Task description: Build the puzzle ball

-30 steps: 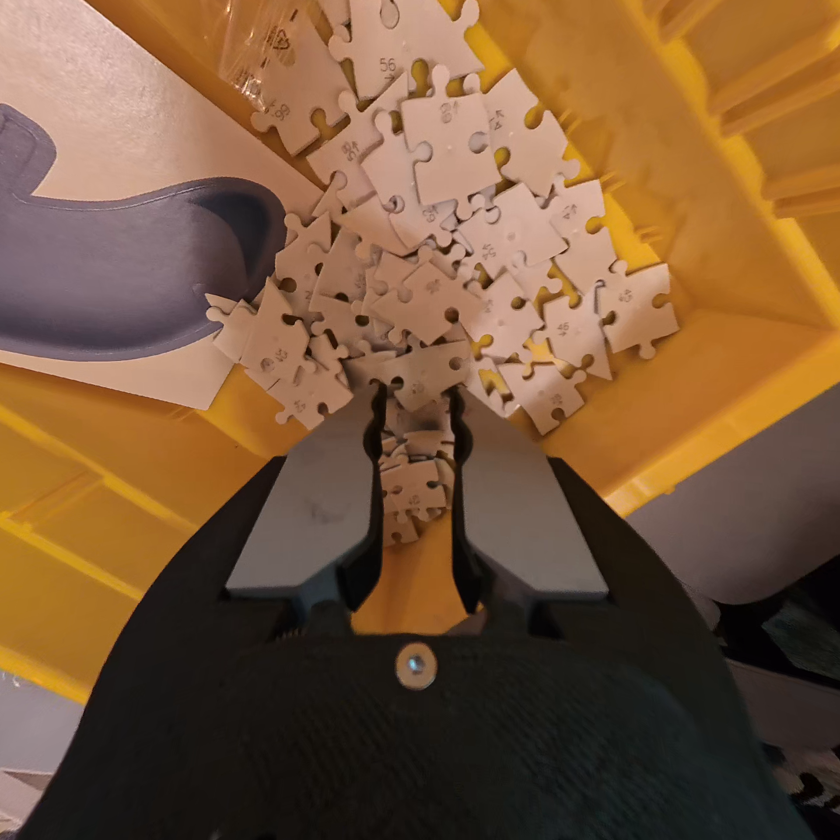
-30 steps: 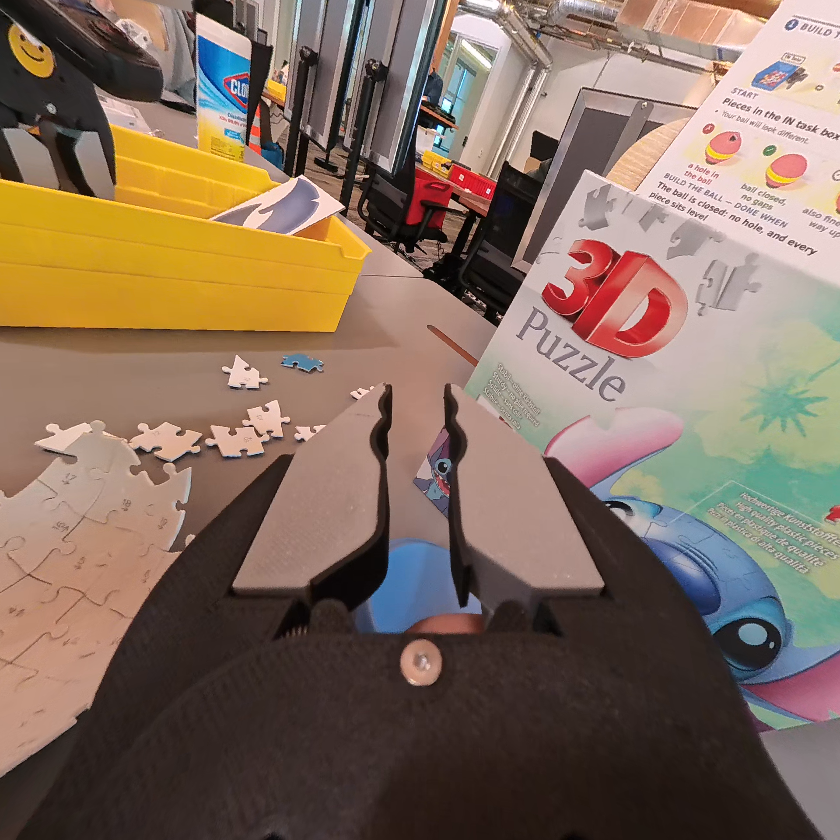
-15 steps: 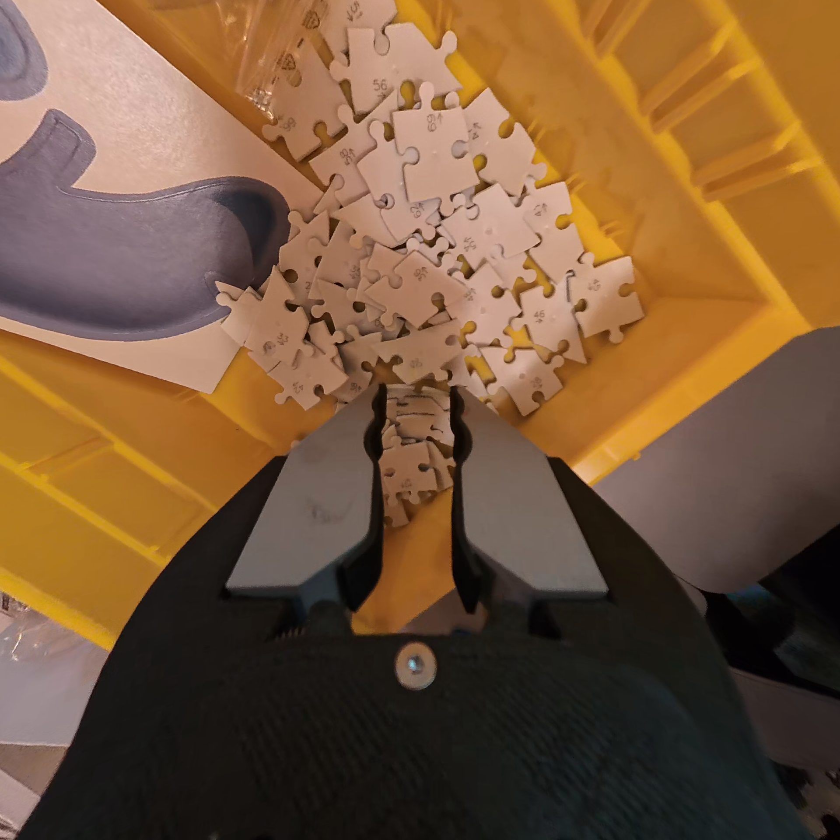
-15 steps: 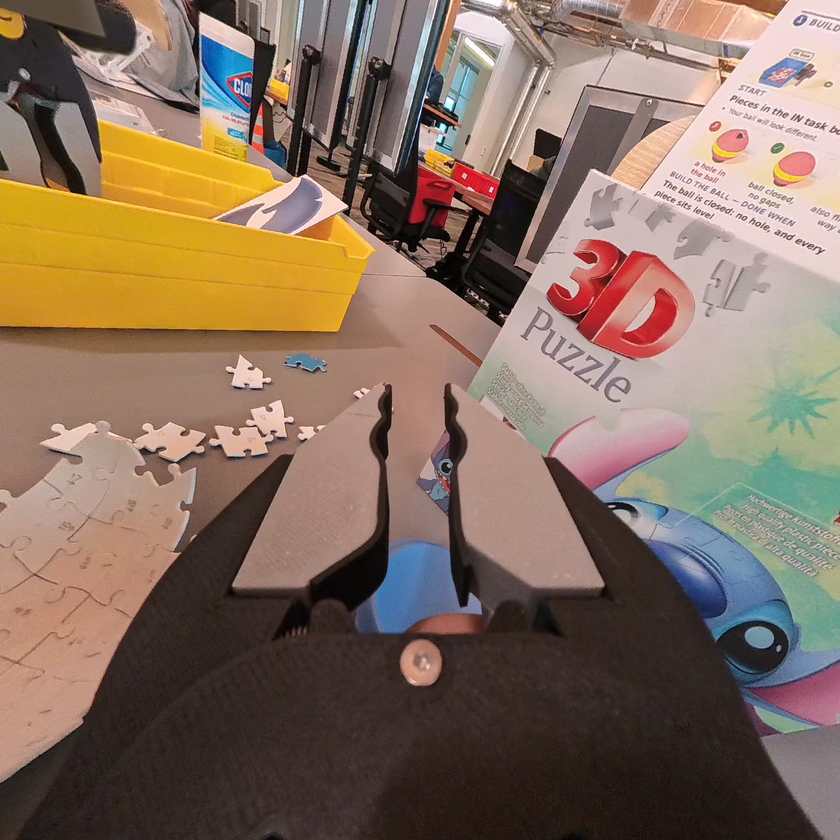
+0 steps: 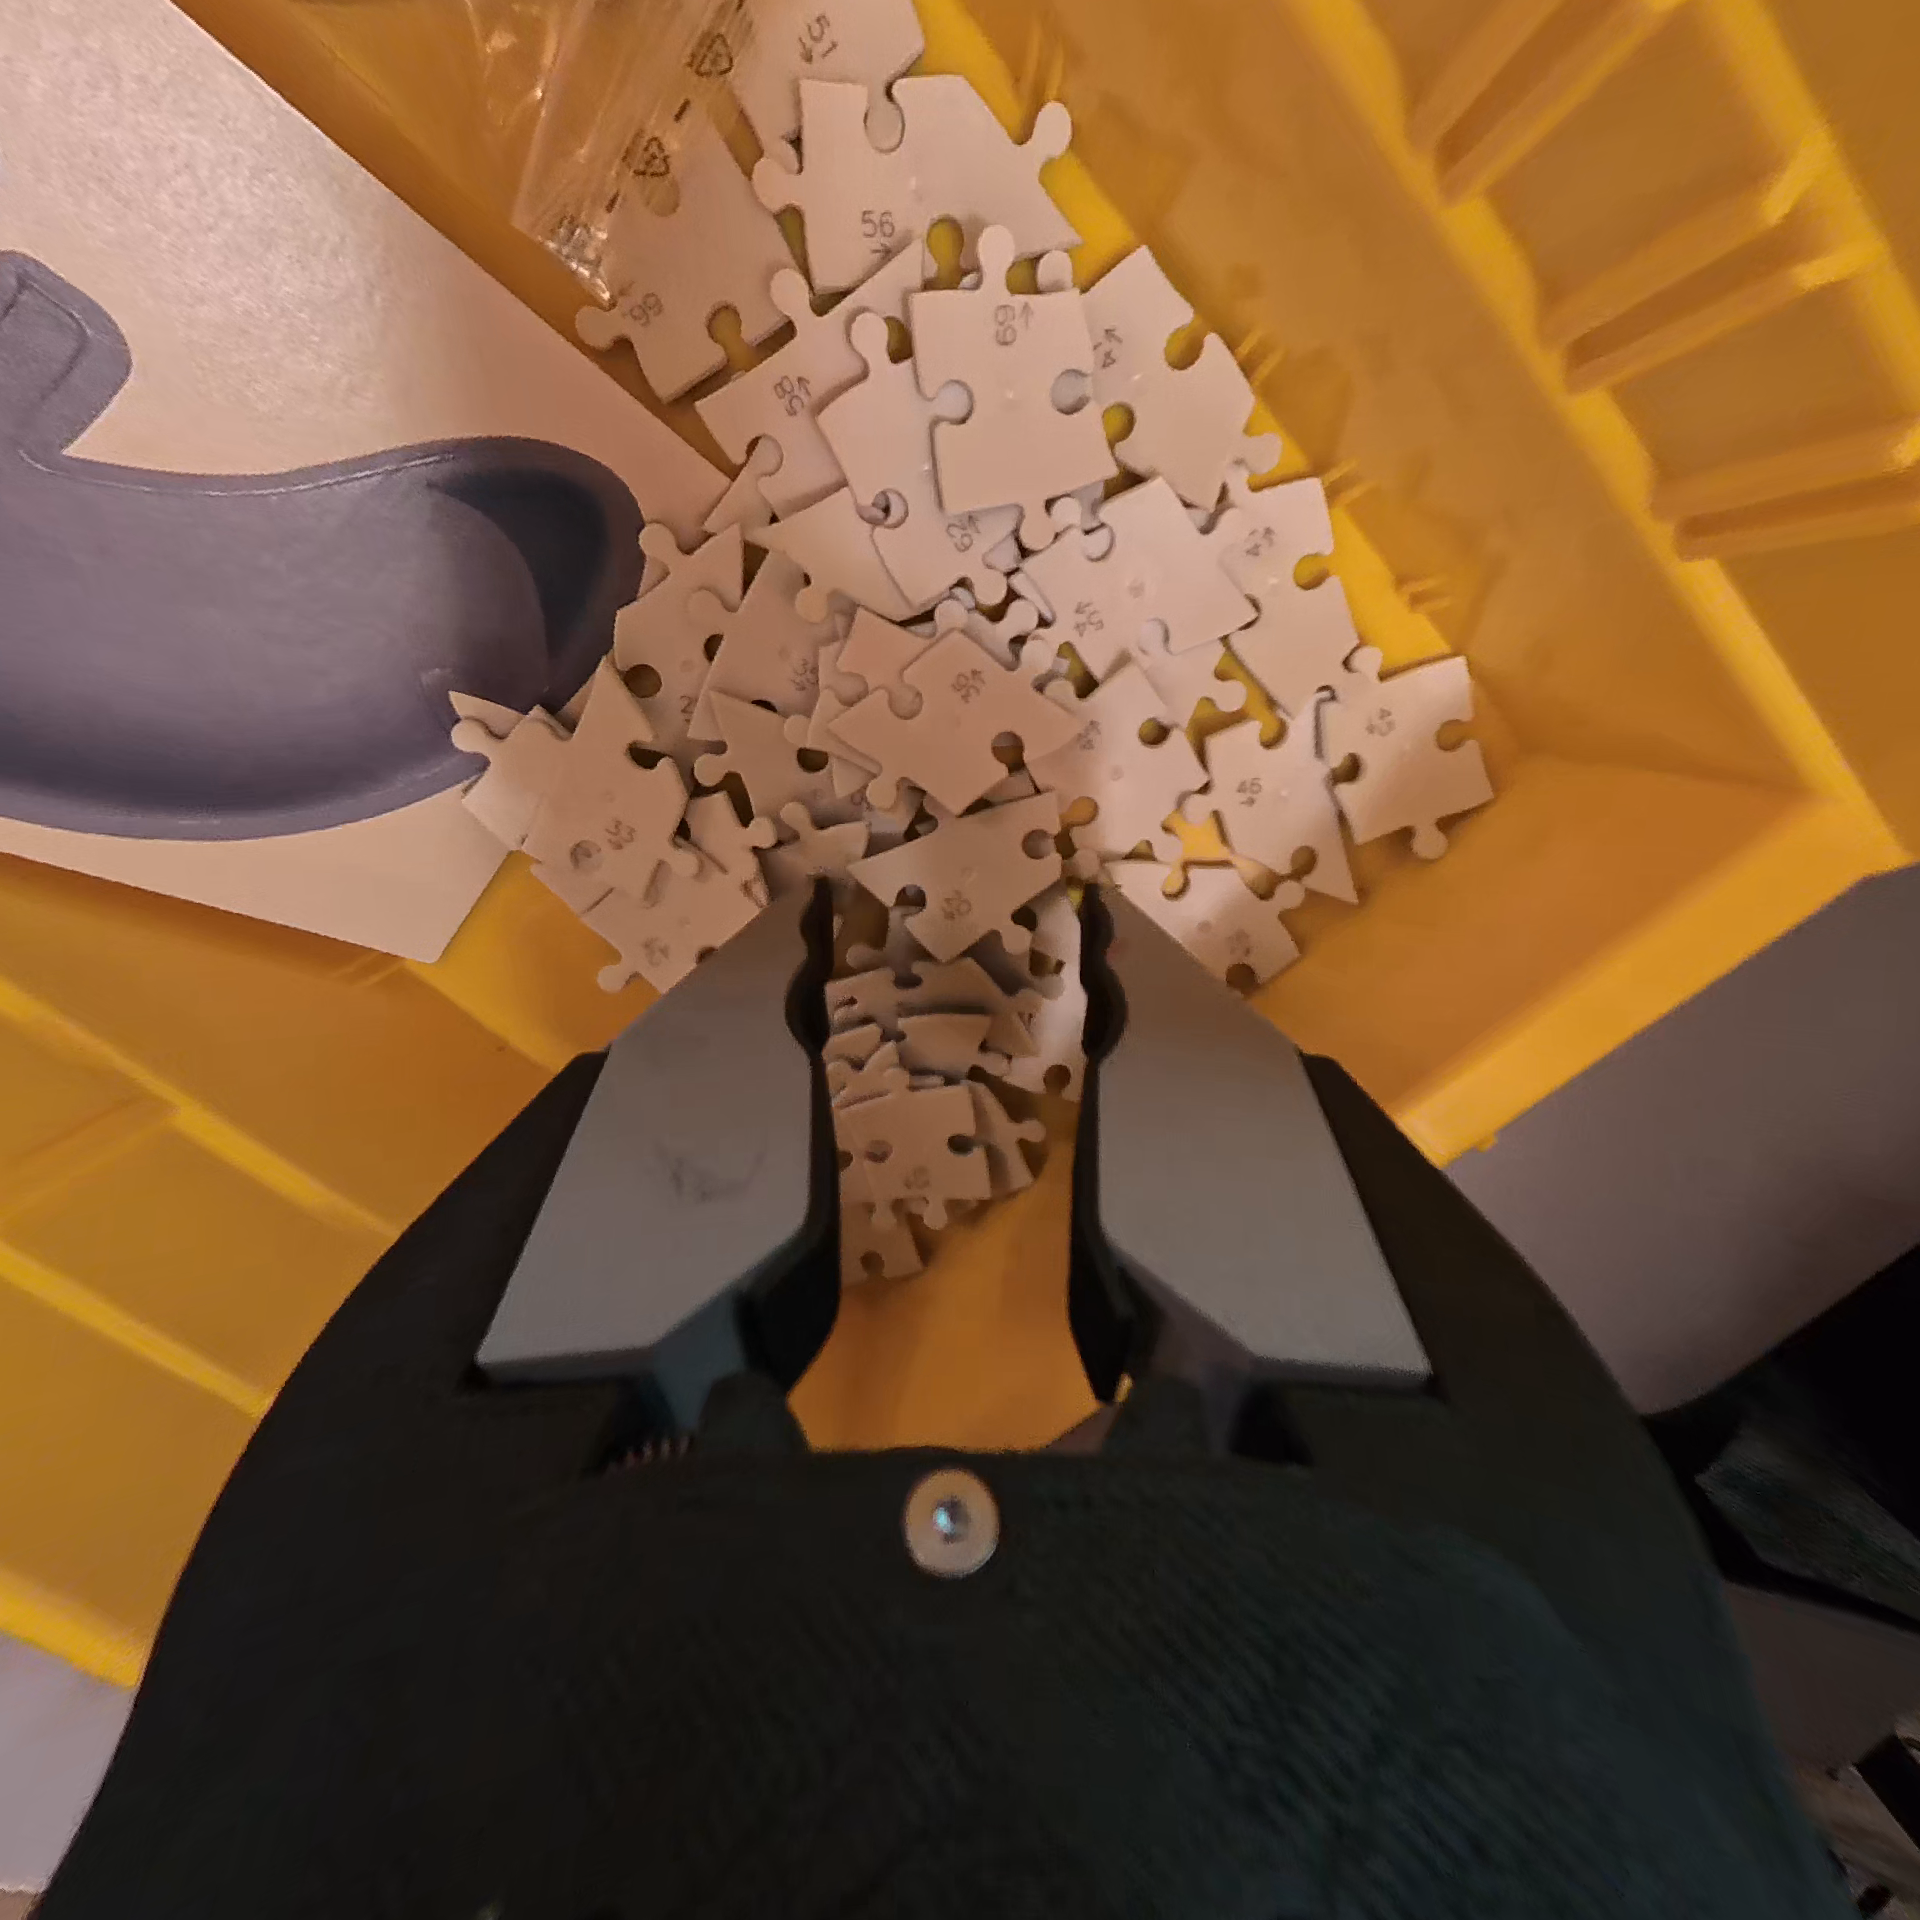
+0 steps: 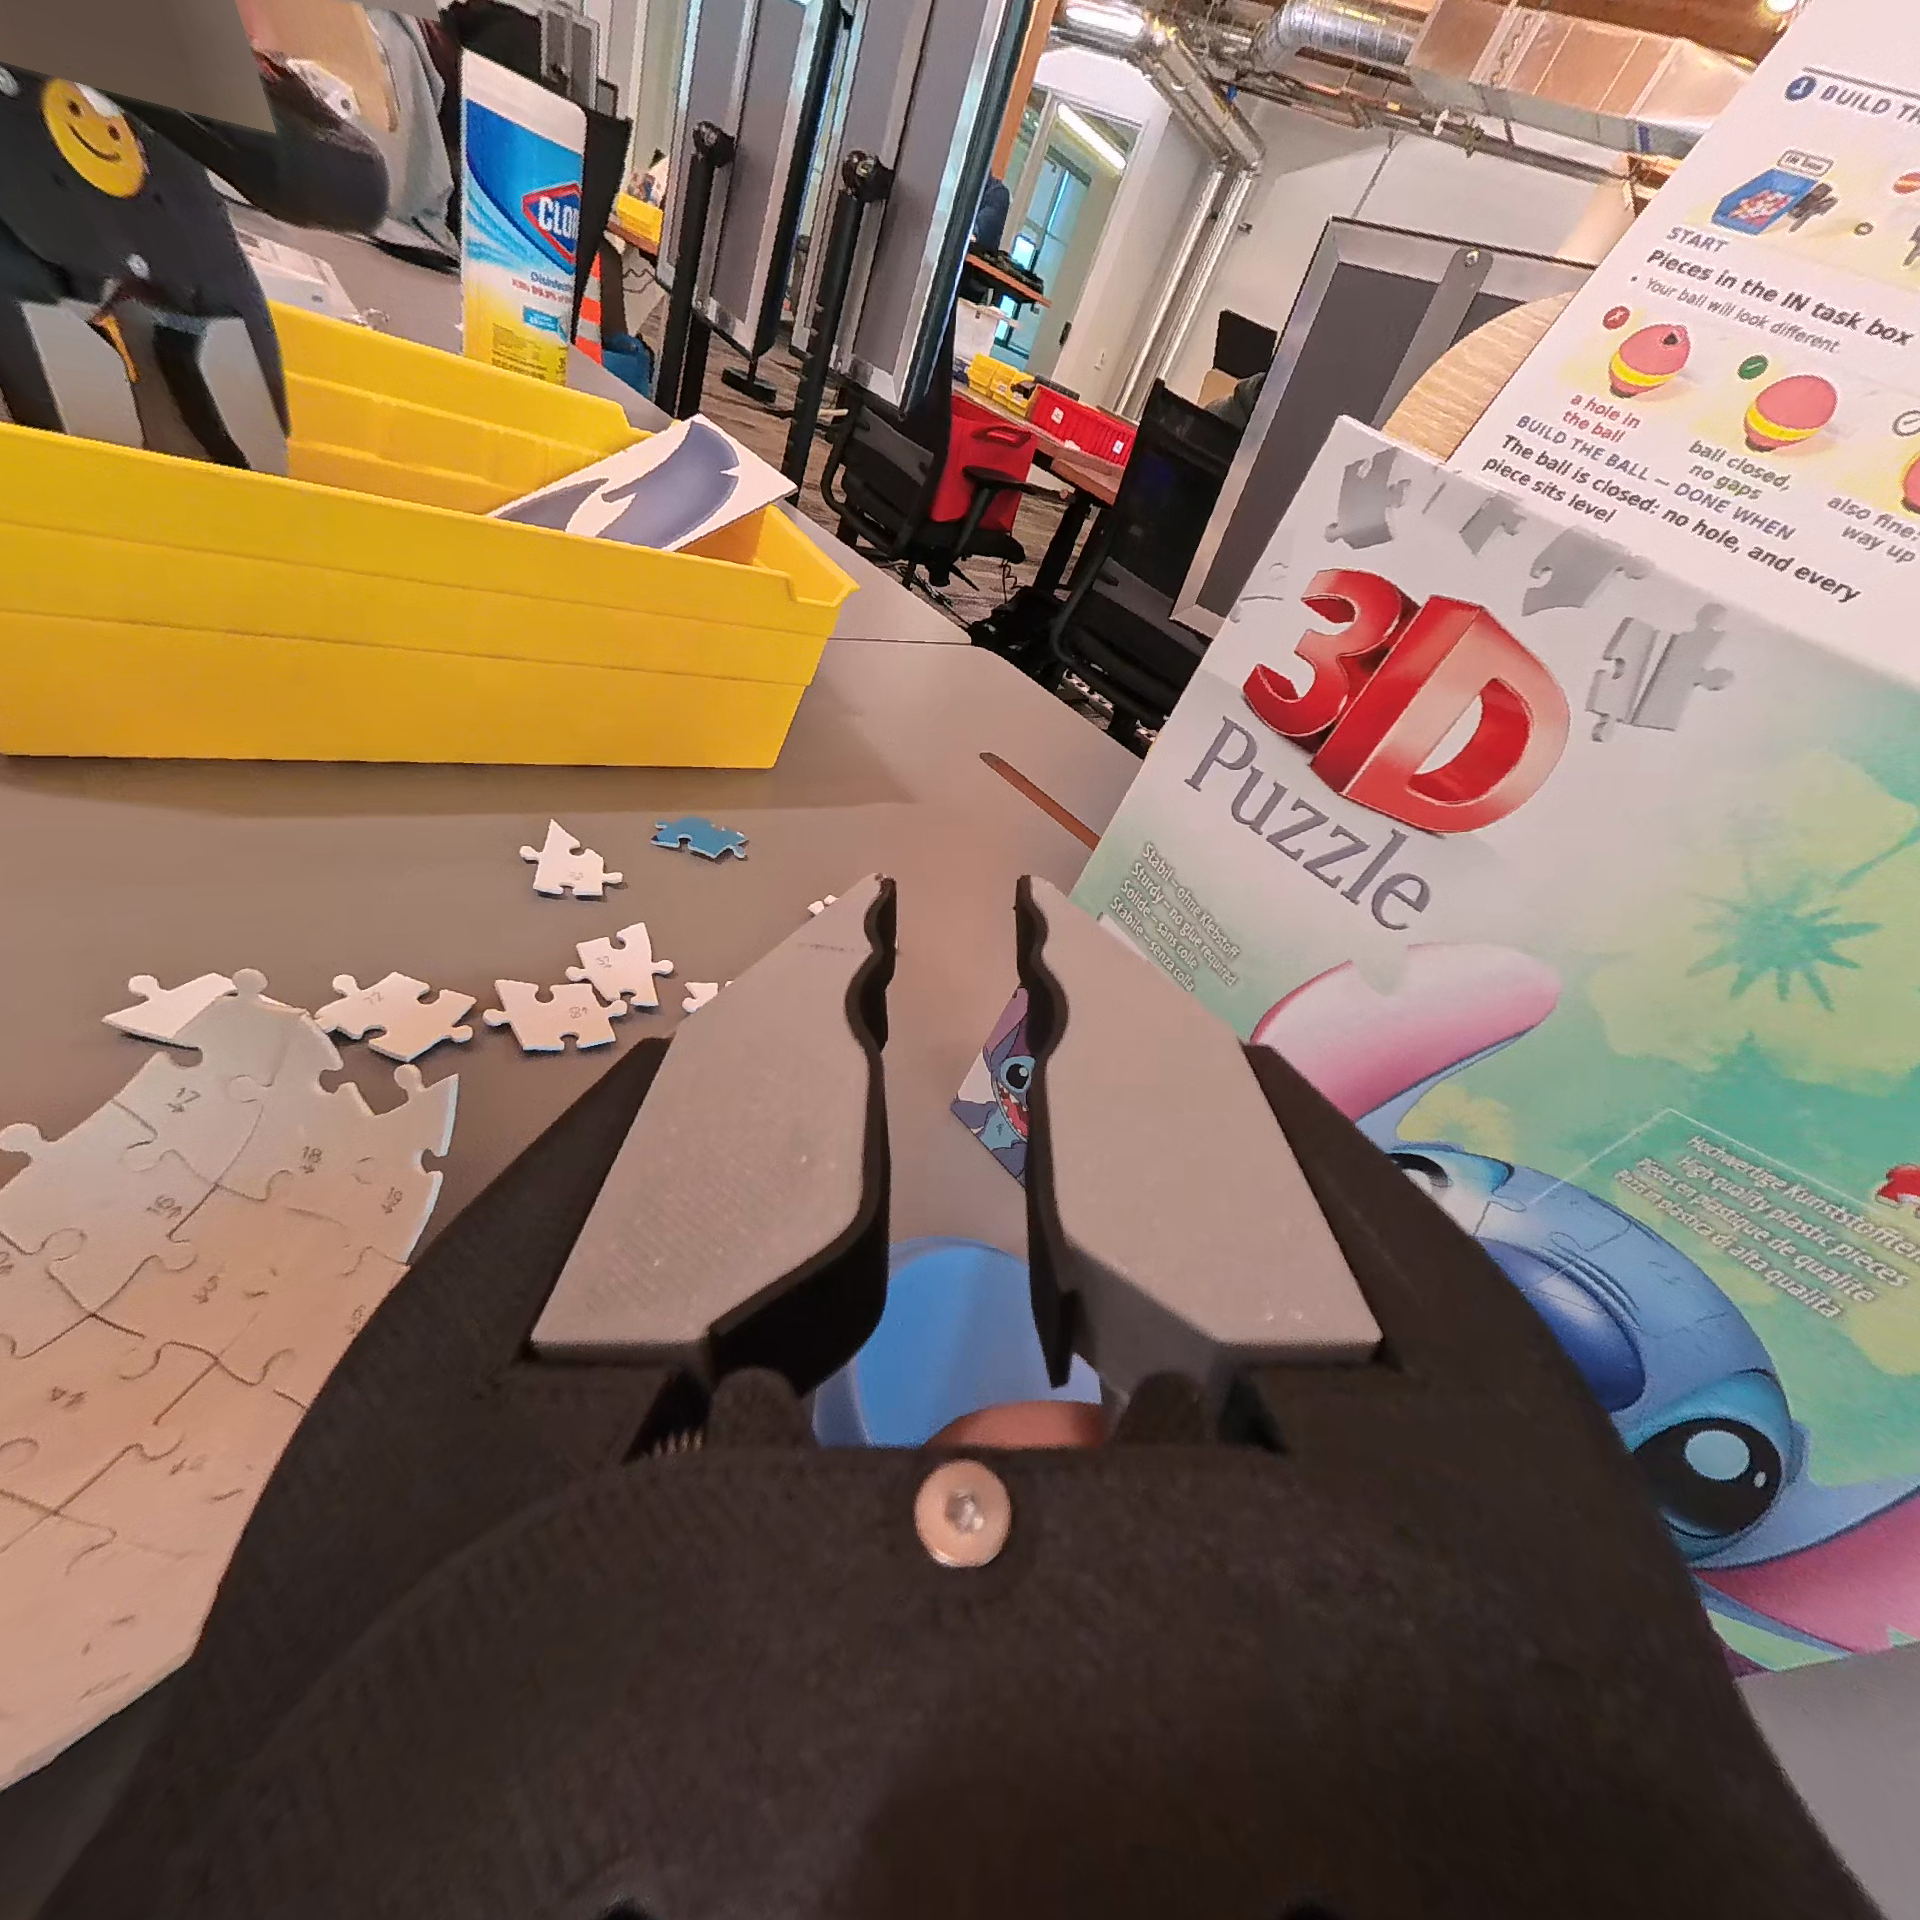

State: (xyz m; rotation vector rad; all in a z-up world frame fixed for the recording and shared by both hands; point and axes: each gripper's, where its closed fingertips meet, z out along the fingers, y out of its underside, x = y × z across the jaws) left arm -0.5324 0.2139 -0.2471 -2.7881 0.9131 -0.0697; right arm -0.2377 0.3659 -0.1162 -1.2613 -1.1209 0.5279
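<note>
yellow bin: glossy plastic | puzzle pieces: matt | puzzle box: glossy card

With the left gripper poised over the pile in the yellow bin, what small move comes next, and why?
Probably ease the left gripper down and shut it on the top puzzle piece lying at its tips. Its jaws stand open and empty above the pile in the yellow bin.
</note>
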